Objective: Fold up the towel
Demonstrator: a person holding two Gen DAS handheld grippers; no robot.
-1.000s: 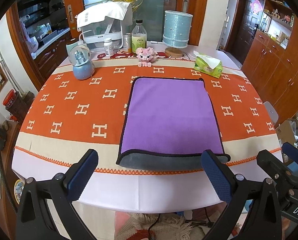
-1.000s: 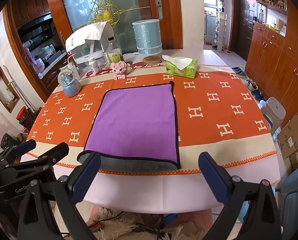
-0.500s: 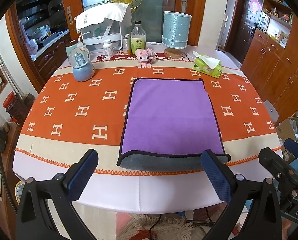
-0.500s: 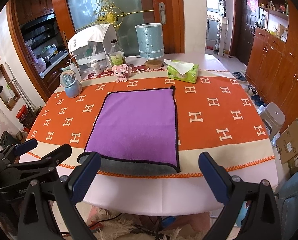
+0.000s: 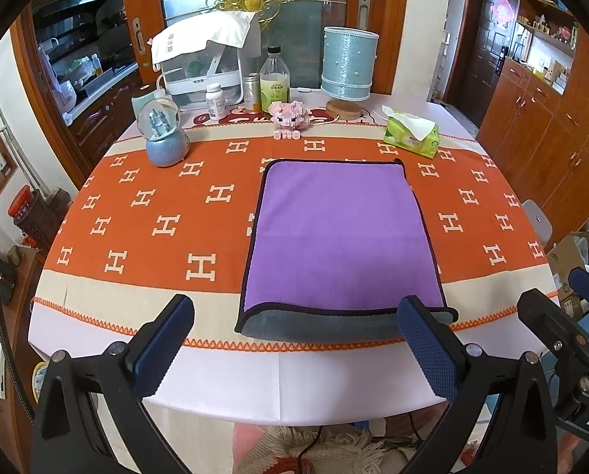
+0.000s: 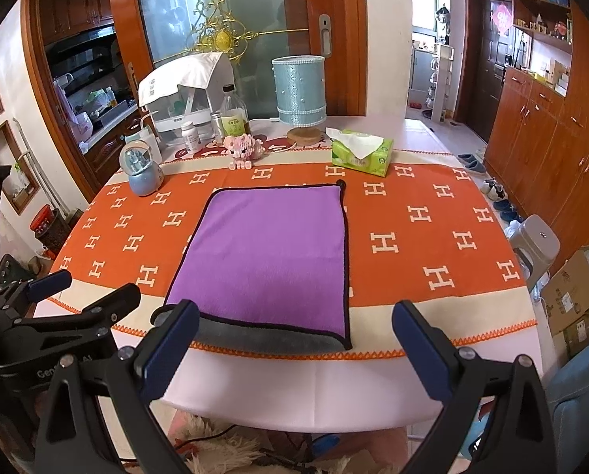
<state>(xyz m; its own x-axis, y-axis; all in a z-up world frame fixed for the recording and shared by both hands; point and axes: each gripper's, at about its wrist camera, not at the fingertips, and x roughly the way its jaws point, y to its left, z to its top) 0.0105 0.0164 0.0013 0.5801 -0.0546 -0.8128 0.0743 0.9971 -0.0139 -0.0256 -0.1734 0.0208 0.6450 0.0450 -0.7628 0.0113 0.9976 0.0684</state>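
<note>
A purple towel (image 5: 342,233) with a black edge lies folded flat on the orange tablecloth, a grey under-layer showing along its near edge; it also shows in the right wrist view (image 6: 271,252). My left gripper (image 5: 294,351) is open and empty, held off the table's near edge in front of the towel. My right gripper (image 6: 294,351) is open and empty, also off the near edge. The right gripper shows at the right of the left wrist view (image 5: 563,316); the left gripper shows at the left of the right wrist view (image 6: 57,308).
Along the table's far side stand a snow globe (image 5: 162,134), bottles (image 5: 274,87), a pink toy pig (image 5: 288,114), a blue lamp (image 5: 347,69), a white dish rack (image 5: 203,67) and a tissue box (image 5: 413,134). A grey stool (image 6: 535,245) stands to the right.
Both grippers have drawn back and up slightly from the table. The towel has not moved.
</note>
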